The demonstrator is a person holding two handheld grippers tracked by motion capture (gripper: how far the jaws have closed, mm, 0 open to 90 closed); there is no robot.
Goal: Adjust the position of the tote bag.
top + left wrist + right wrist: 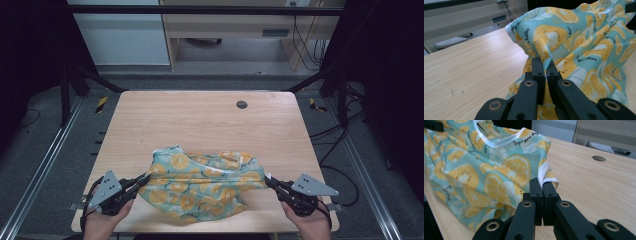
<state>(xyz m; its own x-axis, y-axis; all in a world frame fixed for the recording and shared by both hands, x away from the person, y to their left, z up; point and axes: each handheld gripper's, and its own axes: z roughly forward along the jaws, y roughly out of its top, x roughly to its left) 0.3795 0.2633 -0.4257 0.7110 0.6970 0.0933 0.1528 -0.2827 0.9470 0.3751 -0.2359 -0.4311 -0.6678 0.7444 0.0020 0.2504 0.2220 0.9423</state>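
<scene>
Table (pixel 200 115): light wood, bare at the far half.
Garment (pixel 202 185): teal cloth printed with orange slices, white trim, at the near edge between both grippers. Judged early in the work: lifted at its two ends and bunched in the middle, with spreading or folding left to do.
Left gripper (pixel 143 178): jaws closed, pinching the cloth's left end (pixel 544 58).
Right gripper (pixel 270 182): jaws closed on the white-trimmed right edge (pixel 543 178).

One patterned cloth (pixel 202 182) is counted on one tabletop (pixel 200 120). Two grippers are counted, the left gripper (pixel 144 179) and the right gripper (pixel 269 181). One round grommet (pixel 242 104) is counted.
</scene>
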